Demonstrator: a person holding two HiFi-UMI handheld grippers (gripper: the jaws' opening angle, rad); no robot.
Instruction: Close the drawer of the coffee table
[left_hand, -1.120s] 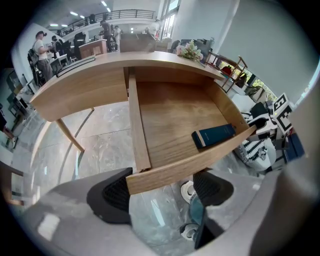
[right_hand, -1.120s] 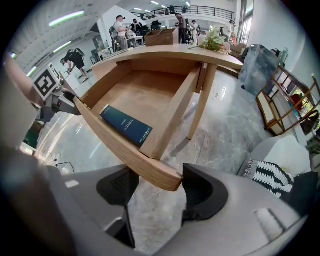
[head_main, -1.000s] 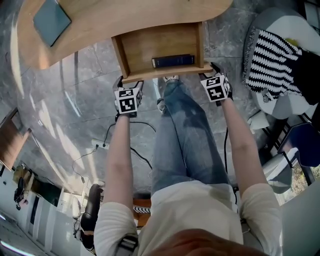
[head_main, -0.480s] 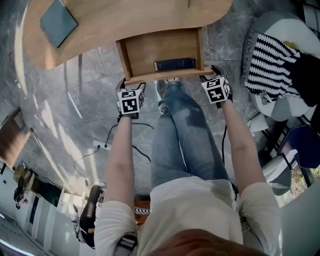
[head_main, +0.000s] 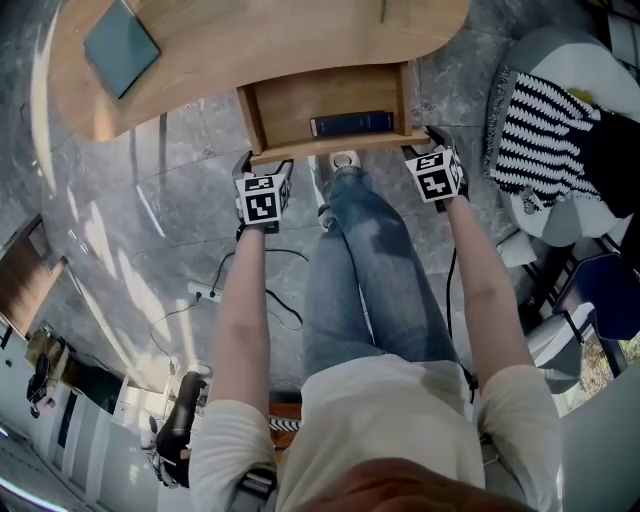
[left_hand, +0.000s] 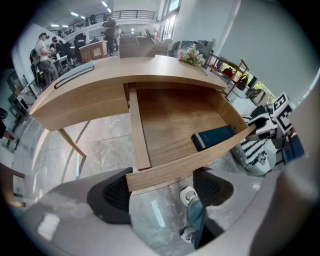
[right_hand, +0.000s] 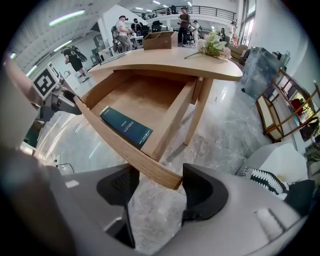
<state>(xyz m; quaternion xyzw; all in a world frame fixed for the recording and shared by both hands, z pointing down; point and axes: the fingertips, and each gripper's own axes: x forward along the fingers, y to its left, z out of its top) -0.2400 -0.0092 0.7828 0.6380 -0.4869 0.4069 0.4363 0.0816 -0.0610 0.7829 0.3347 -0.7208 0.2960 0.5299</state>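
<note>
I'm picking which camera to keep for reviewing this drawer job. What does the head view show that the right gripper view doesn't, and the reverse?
Only the head view: the person's legs in jeans, a white shoe and both forearms.
Only the right gripper view: flowers on the tabletop, people standing in the hall behind, and the right gripper with its jaws apart, astride one end of the drawer front.
Both: the open drawer and the dark blue book lying inside it.
</note>
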